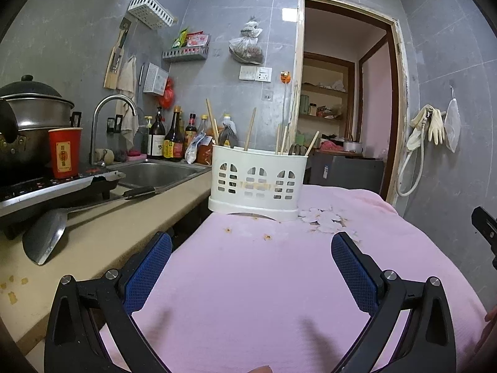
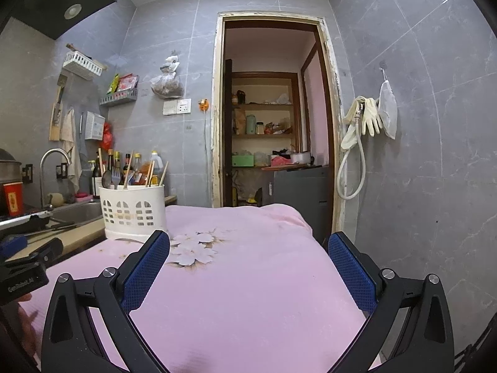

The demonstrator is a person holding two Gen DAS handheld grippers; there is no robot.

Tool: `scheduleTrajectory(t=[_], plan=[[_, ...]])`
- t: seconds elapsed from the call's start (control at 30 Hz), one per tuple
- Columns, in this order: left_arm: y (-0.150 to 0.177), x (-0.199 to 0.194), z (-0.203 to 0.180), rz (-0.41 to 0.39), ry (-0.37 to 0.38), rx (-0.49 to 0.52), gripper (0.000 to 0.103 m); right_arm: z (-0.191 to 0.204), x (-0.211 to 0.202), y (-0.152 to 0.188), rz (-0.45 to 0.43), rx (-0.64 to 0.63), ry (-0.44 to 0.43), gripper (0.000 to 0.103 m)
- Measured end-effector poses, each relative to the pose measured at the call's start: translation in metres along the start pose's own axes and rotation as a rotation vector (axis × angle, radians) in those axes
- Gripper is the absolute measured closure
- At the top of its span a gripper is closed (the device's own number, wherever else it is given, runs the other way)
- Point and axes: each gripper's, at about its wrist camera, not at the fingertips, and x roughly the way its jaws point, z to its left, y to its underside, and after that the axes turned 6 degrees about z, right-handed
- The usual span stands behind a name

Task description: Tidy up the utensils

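Note:
A white slotted utensil holder (image 1: 257, 183) stands at the far left corner of a pink cloth (image 1: 254, 279). It holds several wooden chopsticks (image 1: 249, 129), a fork and a spoon. It also shows in the right wrist view (image 2: 133, 209), with the fork (image 2: 115, 175) and chopsticks standing in it. My left gripper (image 1: 251, 248) is open and empty, low over the cloth in front of the holder. My right gripper (image 2: 248, 247) is open and empty over the cloth (image 2: 248, 279), to the right of the holder.
A counter on the left carries a metal spatula (image 1: 46, 239), an induction hob with a pot (image 1: 34, 118), a red paper cup (image 1: 64, 152), a sink (image 1: 155, 172) and sauce bottles (image 1: 174, 136). A doorway (image 2: 273, 124) is behind. Gloves and a hose (image 2: 360, 130) hang on the right wall.

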Motion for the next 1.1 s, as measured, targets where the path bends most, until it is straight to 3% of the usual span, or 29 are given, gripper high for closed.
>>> scheduleTrajectory(t=[1.1], plan=[[0.0022,0.0026,-0.0027,-0.003,-0.003,0.026,0.002,-0.0018,0.0045,0.0053,0.019,-0.009,0.018,0.0]])
